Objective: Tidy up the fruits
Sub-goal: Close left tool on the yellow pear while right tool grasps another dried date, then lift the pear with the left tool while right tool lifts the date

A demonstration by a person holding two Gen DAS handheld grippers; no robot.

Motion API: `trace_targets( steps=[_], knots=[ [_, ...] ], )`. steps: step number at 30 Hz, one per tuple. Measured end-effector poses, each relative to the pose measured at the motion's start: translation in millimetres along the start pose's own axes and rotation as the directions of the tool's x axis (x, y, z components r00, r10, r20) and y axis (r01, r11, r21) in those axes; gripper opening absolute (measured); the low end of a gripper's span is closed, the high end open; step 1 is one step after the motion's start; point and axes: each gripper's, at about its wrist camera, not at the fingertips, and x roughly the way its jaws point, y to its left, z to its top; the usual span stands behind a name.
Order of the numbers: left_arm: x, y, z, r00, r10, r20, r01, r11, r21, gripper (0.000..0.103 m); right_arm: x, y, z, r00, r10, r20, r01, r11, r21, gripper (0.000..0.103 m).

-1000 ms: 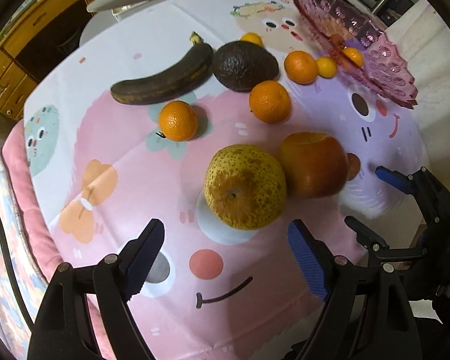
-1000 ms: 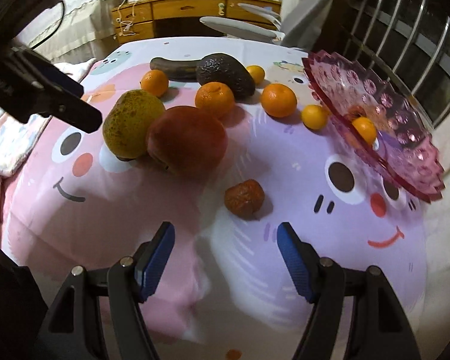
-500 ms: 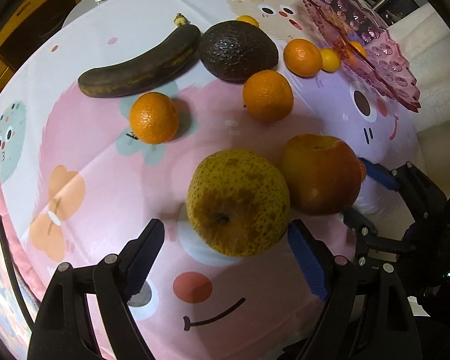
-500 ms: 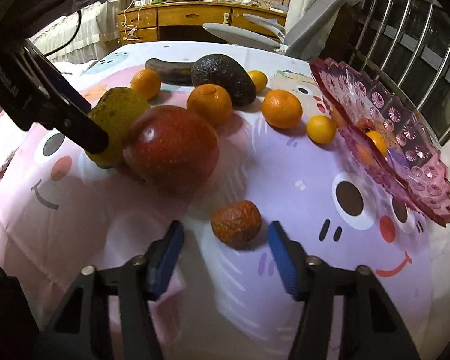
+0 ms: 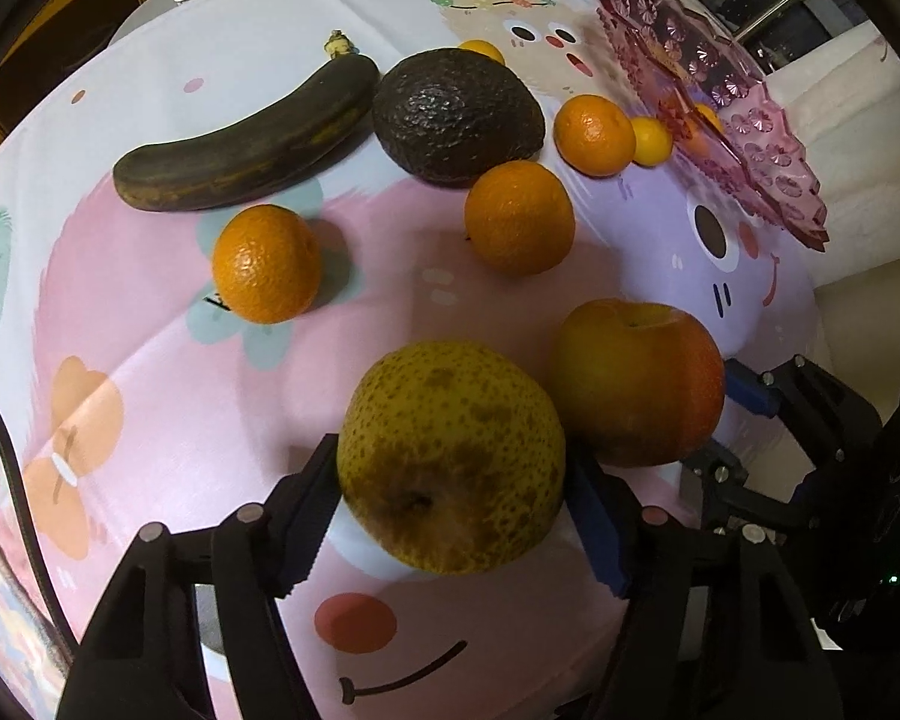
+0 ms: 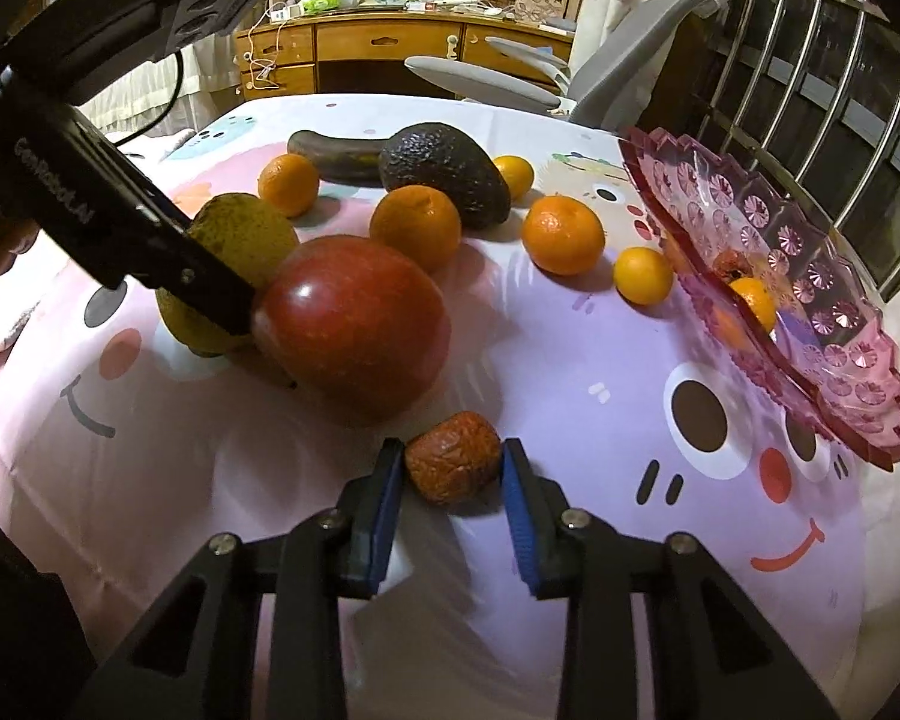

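Behind the table stand a wooden dresser [image 6: 390,51] and a grey chair [image 6: 618,60], and the table itself wears a pink and lilac cartoon cloth [image 5: 168,396] with fruit scattered on it. At the far right a pink glass dish [image 6: 810,276] sits tilted on the cloth, a small orange fruit or two inside it.

Largest of the loose fruit is a blackened banana [image 5: 252,138] at the far left, touching a dark avocado [image 5: 456,114]. Near the middle lies a speckled yellow pear [image 5: 450,462], right against a red apple [image 6: 354,324] on its right. Four oranges and some smaller yellow-orange fruit lie between these and the dish.

The pear sits between the fingers of the left gripper [image 5: 450,510], whose jaws are closing; the blue pads are at its flanks (whether they press yet is hard to tell). This gripper points steeply down at the cloth.

Smallest is a wrinkled brown-red fruit [image 6: 453,465] at the near edge, just in front of the apple. The right gripper [image 6: 453,480] pinches it, one blue pad on each side, angled down toward the cloth.
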Motion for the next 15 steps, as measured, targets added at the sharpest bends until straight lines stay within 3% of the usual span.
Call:
trace_targets(
  steps=[15],
  knots=[
    [-10,4,-5,0.996,0.062,0.072,-0.06,0.998,-0.031,0.068,-7,-3,4,1.0,-0.008,-0.001,0.008,0.997,0.075,0.031]
  ],
)
